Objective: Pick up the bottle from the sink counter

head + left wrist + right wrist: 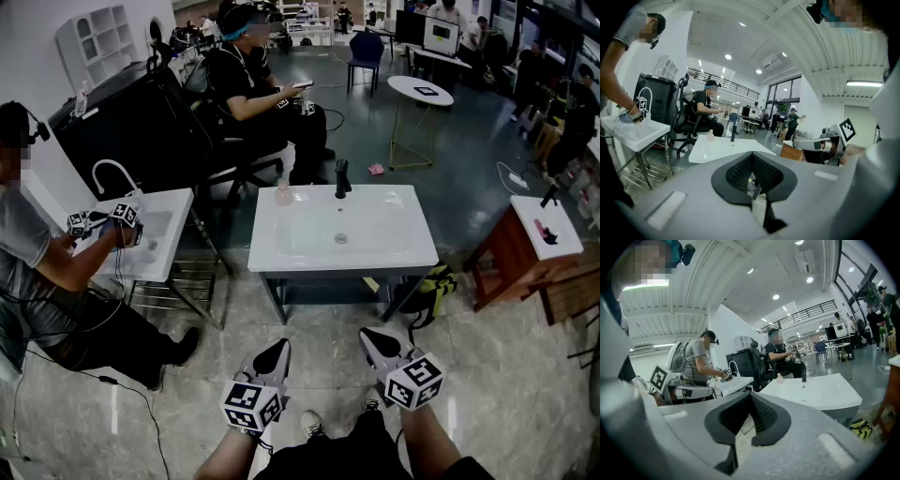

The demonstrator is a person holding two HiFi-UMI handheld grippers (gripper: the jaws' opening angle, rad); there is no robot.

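Note:
A small pale pink bottle (pixel 283 194) stands upright at the back left of the white sink counter (pixel 281 246), left of the black faucet (pixel 342 178). Both grippers hang low in the head view, well short of the counter's front edge. My left gripper (pixel 281 345) is shut with nothing in it, and so is my right gripper (pixel 367 335). In the left gripper view the shut left gripper (pixel 752 155) points toward the counter (pixel 719 152), with the bottle (pixel 710 136) far ahead. The right gripper view shows the right gripper (pixel 750 394) shut, with the bottle (pixel 780 378) and faucet (pixel 804 374) far off.
A person (pixel 37 272) works with grippers at a second sink (pixel 164 246) on the left. Another person (pixel 248 89) sits in a chair behind the counter. A wooden side table (pixel 525 248) stands right, a yellow-black bag (pixel 436 281) lies under the counter, and cables cross the floor.

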